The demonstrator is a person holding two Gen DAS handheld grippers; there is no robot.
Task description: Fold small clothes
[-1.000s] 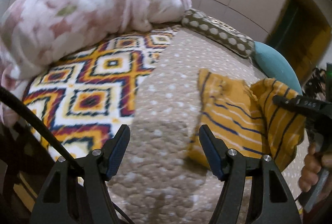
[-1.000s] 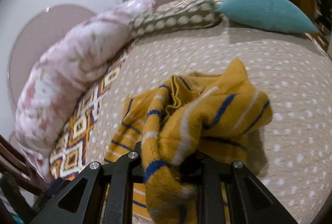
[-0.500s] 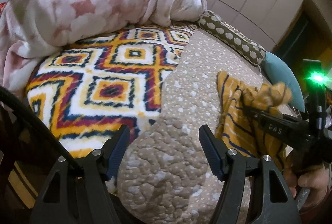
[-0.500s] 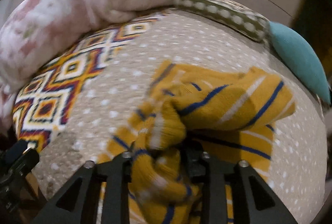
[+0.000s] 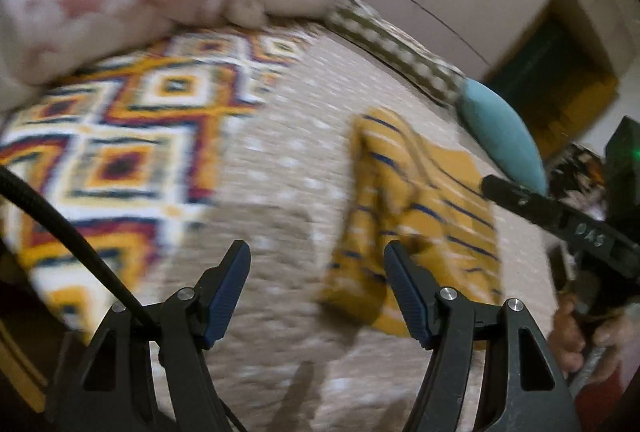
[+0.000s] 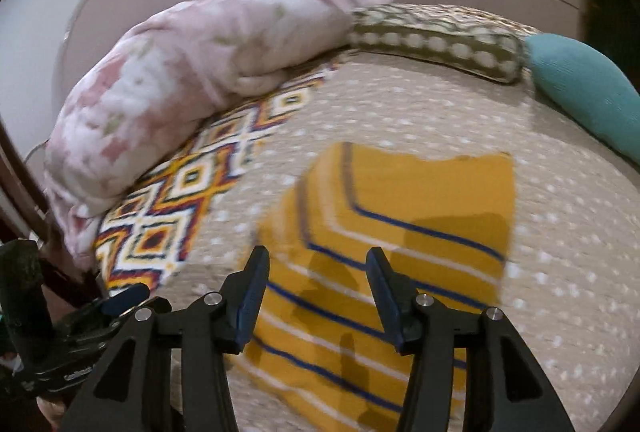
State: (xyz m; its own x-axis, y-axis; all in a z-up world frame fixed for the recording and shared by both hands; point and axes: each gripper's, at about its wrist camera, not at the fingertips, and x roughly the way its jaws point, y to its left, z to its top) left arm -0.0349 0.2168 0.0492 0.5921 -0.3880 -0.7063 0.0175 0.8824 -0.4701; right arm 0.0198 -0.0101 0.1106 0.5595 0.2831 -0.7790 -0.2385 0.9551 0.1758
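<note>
Released since a second before, the yellow striped garment (image 6: 384,256) lay folded on the dotted beige bedspread (image 6: 560,232); right gripper (image 6: 316,292) and left gripper (image 5: 316,288) hovered spread, bare quilt around.

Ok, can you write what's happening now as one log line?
left hand-held gripper: open, empty | right hand-held gripper: open, over yellow striped garment | garment: lying on dotted bedspread
</note>
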